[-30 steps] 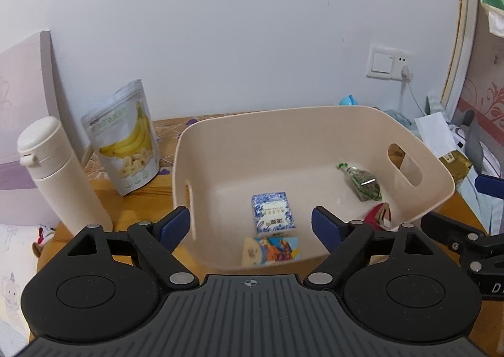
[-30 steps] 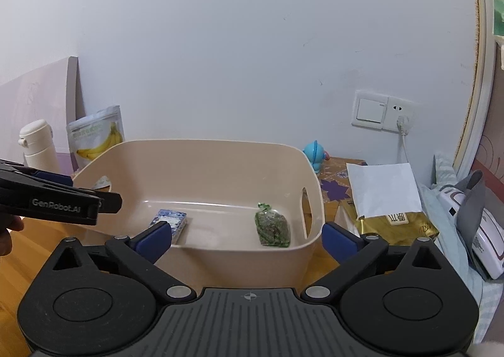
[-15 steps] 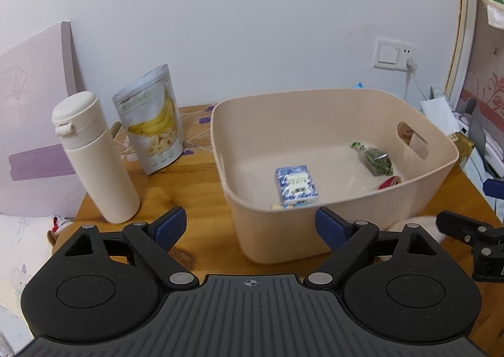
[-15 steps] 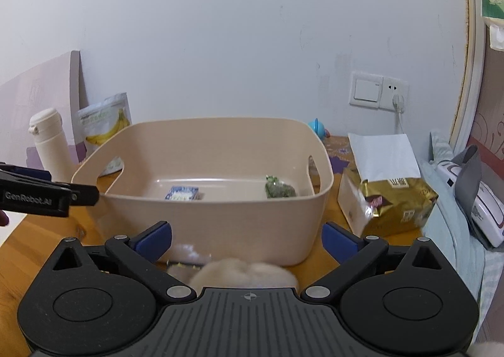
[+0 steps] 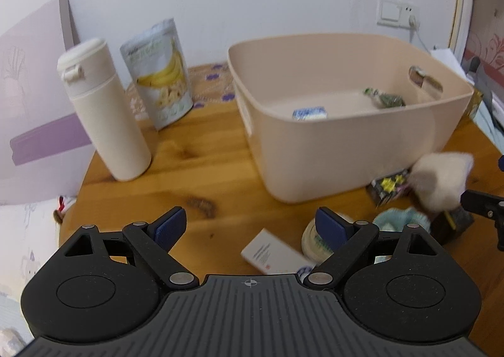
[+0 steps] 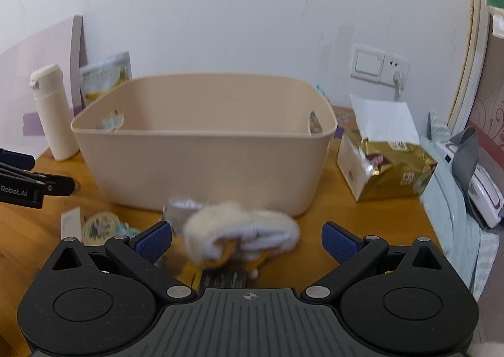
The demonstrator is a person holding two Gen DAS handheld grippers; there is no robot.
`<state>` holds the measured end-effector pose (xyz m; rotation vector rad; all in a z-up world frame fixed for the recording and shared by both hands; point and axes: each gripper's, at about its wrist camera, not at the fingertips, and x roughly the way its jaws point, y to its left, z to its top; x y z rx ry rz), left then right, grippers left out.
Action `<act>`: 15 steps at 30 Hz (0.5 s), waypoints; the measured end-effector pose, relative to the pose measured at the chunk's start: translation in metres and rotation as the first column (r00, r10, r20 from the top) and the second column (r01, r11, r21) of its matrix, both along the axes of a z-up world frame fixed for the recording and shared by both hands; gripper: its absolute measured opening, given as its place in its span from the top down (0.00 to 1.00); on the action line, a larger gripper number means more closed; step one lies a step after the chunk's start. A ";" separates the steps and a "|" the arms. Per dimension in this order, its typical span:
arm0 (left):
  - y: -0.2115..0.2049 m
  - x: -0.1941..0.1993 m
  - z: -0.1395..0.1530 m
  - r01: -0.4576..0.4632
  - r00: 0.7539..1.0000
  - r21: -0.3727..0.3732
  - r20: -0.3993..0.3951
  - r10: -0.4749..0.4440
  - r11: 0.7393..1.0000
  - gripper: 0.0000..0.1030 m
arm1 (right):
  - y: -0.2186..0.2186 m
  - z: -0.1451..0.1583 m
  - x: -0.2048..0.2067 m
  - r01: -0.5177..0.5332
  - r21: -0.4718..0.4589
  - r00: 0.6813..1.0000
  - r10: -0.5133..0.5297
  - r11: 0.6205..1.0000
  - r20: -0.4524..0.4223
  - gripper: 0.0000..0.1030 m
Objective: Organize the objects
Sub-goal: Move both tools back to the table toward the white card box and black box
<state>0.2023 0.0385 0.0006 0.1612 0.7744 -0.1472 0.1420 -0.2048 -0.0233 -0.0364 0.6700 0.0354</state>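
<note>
A beige plastic bin [image 5: 346, 149] [image 6: 201, 149] stands on the wooden table [image 5: 195, 168]. Inside it lie a blue-and-white box [image 5: 308, 112] and a green packet [image 5: 384, 100]. My left gripper [image 5: 250, 226] is open and empty, low over the table before the bin; a white card box [image 5: 271, 254] and a round tin [image 5: 315, 242] lie between and under its fingers. My right gripper [image 6: 247, 238] is open, with a white fluffy toy [image 6: 239, 231] [image 5: 441, 180] lying on the table between its fingers. A dark patterned packet [image 5: 389, 187] lies beside the toy.
A white flask [image 5: 104, 111] and a banana-chip pouch [image 5: 160, 86] stand left of the bin. A gold bag [image 6: 390, 174] with a white envelope [image 6: 384, 117] sits right of it. A teal cloth [image 5: 400, 218] lies near the tin. A bed with a device [image 6: 482, 193] borders the right.
Both grippers have pulled back from over the bin and dropped toward the table. The toy, tin and card box in front of the bin have come into view.
</note>
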 end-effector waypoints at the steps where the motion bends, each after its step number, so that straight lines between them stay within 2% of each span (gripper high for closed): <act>1: 0.002 0.000 -0.003 -0.006 1.000 0.002 -0.008 0.006 1.000 0.12 | 0.000 -0.003 -0.001 0.001 0.000 1.000 -0.001 1.000 -0.007 0.00; 5: 0.008 0.003 -0.017 -0.042 0.998 0.010 -0.038 0.042 0.999 0.12 | 0.000 -0.012 -0.002 0.004 0.001 0.999 -0.004 1.000 -0.034 0.00; 15: 0.008 0.009 -0.039 -0.123 0.988 -0.028 -0.101 0.120 0.992 0.12 | -0.002 -0.028 0.000 0.003 -0.017 0.997 -0.004 1.000 -0.078 0.00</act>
